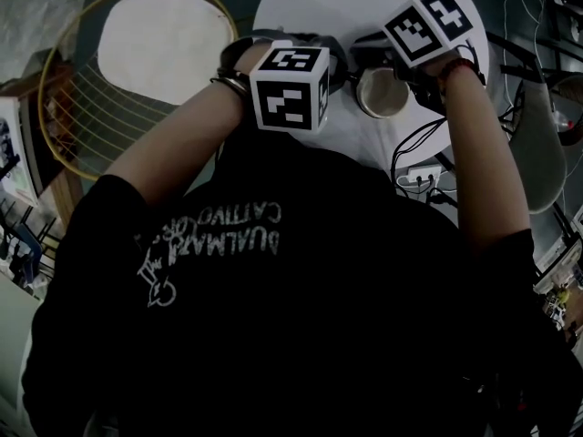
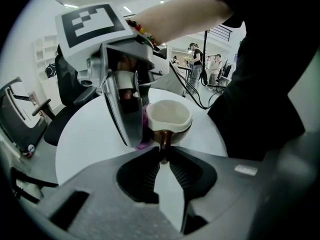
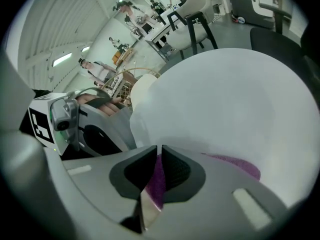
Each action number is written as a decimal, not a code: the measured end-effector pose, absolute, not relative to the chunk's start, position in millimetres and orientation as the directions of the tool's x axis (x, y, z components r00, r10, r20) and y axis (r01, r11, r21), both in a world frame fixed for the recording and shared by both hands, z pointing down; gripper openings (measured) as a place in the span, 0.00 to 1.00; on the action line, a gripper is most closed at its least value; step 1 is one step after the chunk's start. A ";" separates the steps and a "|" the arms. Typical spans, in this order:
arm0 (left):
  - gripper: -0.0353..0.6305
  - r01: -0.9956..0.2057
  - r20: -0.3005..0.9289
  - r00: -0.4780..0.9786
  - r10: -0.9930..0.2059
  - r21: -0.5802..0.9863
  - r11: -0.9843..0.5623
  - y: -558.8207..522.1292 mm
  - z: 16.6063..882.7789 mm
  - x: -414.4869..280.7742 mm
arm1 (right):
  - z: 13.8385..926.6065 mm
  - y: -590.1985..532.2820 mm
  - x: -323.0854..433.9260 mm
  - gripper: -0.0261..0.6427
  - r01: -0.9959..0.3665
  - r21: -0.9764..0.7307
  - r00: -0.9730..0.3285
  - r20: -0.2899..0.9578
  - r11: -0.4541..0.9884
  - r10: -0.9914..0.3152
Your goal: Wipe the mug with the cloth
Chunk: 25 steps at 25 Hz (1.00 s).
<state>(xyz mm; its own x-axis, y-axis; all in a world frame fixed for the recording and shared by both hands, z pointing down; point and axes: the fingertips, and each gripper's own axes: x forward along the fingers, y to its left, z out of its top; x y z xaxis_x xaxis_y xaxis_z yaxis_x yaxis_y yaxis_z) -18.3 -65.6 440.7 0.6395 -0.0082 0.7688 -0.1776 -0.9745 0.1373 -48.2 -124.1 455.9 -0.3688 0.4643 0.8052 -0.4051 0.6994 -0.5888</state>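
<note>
Far left of the mug (image 1: 383, 94), beyond the desk's (image 1: 310, 3) edge: a round wire-framed seat (image 1: 146, 53) with a pale cushion.

Just left of the mug: my left gripper (image 2: 164, 156), angled downward. Its jaws are pinched on the mug's brown handle (image 2: 164, 140), which points toward me. The handle fills the narrow gap between the tips.

The mug itself: upright, cream inside and at the rim, brown lower down, near the desk's near edge. I cannot tell whether its base rests on the desk.

Against the mug's outer wall, on the side away from the handle: the purple cloth (image 3: 240, 165). In the left gripper view, a strip of it shows between the mug and the right gripper's body, touching the wall as far as I can make out.

Right of the mug in the head view: my right gripper (image 3: 159, 149), also angled downward, jaws pressed together on a fold of the cloth. The rest of the cloth spreads out past the jaws.

Nearer me than the mug, below the desk edge: a power strip (image 1: 421, 177) with cables.
</note>
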 end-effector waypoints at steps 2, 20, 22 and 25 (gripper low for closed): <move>0.15 -0.182 0.772 0.635 -0.010 0.138 -0.974 -65.3 441.6 -16.7 | 455.3 -126.4 -45.1 0.09 -0.413 -0.591 -0.386 0.803 0.693 0.454; 0.16 -0.263 0.796 0.604 -0.046 0.145 -0.954 -56.4 445.1 -15.9 | 450.8 -139.1 -24.3 0.09 -0.487 -0.564 -0.595 0.774 0.667 0.220; 0.16 -0.275 0.798 0.600 -0.048 0.149 -0.950 -55.2 444.5 -17.0 | 447.2 -141.5 -23.3 0.09 -0.488 -0.565 -0.630 0.755 0.665 0.180; 0.16 -0.293 0.802 0.596 -0.050 0.159 -0.943 -53.9 443.5 -15.9 | 441.1 -145.5 -17.4 0.09 -0.486 -0.560 -0.682 0.723 0.671 0.109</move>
